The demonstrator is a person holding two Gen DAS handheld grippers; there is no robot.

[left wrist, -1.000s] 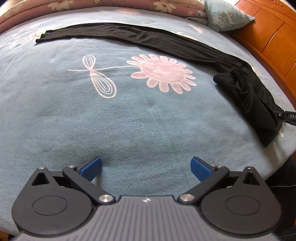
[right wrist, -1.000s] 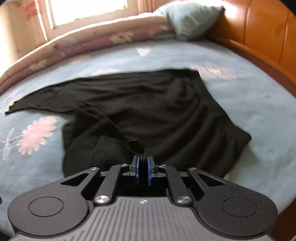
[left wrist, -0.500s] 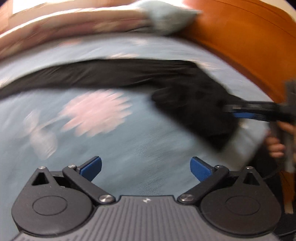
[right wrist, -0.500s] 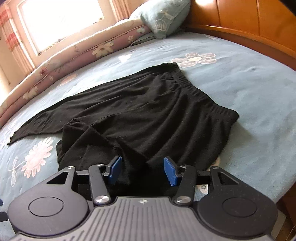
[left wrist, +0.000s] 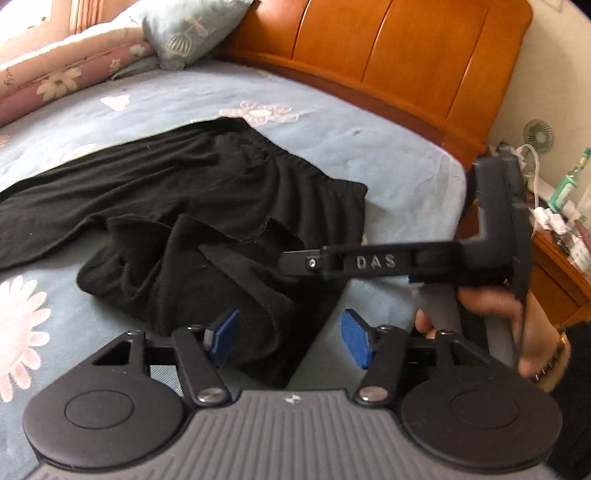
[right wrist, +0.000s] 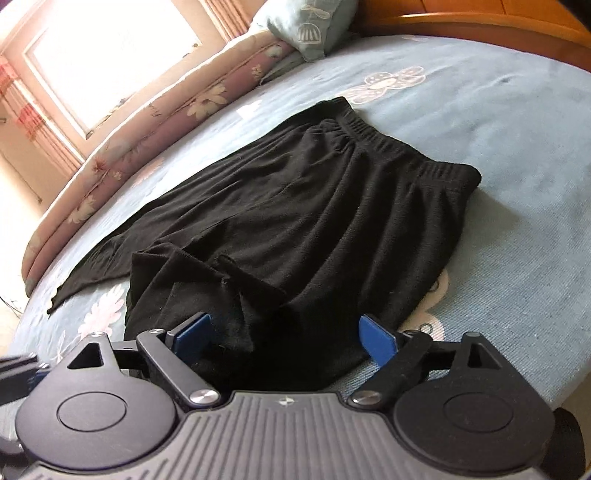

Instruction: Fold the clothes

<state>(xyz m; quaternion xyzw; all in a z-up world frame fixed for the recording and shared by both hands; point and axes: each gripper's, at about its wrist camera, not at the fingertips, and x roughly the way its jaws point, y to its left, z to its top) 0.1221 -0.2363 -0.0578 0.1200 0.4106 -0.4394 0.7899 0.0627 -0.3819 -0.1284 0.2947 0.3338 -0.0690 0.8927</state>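
Observation:
Black trousers lie on the blue flowered bed sheet, elastic waistband toward the headboard. One leg stretches flat to the far left. The other leg is bunched in a loose heap near the bed's front edge. My left gripper is open, its blue pads straddling the near end of that heap. My right gripper is open too, just above the bunched cloth, with nothing pinched. In the left wrist view the right gripper reaches in from the right, held by a hand.
An orange wooden headboard runs behind the bed. A blue-green pillow and a rolled pink floral quilt lie along the far side. A nightstand with a small fan, bottles and cables stands to the right. A bright window is at far left.
My right gripper opened and let go of the black cloth, which dropped onto the heap. My left gripper swung right, from bare sheet to the bunched trouser leg.

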